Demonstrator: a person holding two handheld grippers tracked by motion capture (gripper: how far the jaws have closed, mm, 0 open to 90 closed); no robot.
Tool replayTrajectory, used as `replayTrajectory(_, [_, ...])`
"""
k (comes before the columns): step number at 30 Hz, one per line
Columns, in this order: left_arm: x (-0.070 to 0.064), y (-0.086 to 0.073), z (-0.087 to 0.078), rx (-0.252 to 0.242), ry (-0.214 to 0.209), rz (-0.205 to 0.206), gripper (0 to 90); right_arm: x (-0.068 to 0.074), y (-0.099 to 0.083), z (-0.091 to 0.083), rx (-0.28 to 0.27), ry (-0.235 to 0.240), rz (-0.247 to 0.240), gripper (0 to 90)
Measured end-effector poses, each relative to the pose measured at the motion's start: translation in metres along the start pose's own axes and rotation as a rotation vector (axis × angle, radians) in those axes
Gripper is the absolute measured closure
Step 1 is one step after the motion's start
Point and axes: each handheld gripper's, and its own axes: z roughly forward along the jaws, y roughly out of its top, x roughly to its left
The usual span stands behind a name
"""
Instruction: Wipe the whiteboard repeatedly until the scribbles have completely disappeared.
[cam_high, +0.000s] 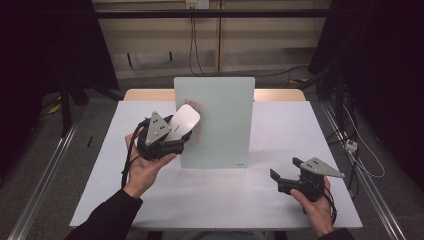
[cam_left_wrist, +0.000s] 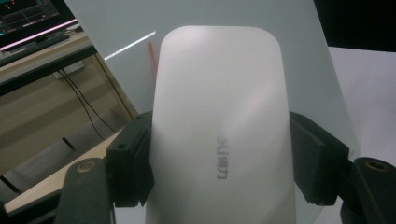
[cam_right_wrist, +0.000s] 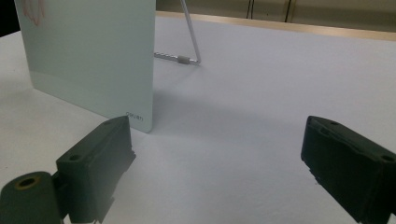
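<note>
left gripper clamps whiteboard eraser across its width, long axis aimed at upright whiteboard just ahead; right gripper gapes idle.

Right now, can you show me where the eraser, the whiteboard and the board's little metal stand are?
whiteboard eraser (cam_left_wrist: 219, 135), left gripper view, its flat white back.
whiteboard (cam_high: 220, 125), high view, its bare front.
metal stand (cam_right_wrist: 191, 42), right gripper view, its slanted leg.

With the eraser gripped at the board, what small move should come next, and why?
Probably press the white eraser, held by the left gripper, flat onto the whiteboard and wipe over the reddish marks beside it. The right gripper rests open on the table.
</note>
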Motion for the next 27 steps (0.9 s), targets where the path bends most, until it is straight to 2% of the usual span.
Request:
replayTrajectory(3, [0.003, 0.004, 0.002, -0.006, 0.006, 0.002, 31.1, 0.0, 0.0, 0.0, 0.001, 0.0, 0.004, 8.7])
replayTrajectory(7, [0.01, 0.013, 0.002, -0.05, 0.018, -0.024, 31.1, 0.0, 0.0, 0.0, 0.002, -0.001, 0.003, 8.7])
replayTrajectory(12, [0.016, 0.027, 0.006, -0.091, 0.046, 0.01, 31.1, 0.0, 0.0, 0.0, 0.002, -0.001, 0.003, 8.7])
replayTrajectory(18, [0.016, 0.028, 0.022, -0.065, 0.053, 0.038, 31.0, 0.0, 0.0, 0.0, -0.001, 0.004, -0.003, 8.7])
replayTrajectory(27, [0.009, 0.024, 0.032, -0.043, 0.065, 0.075, 31.1, 0.0, 0.0, 0.0, -0.002, 0.005, -0.003, 8.7])
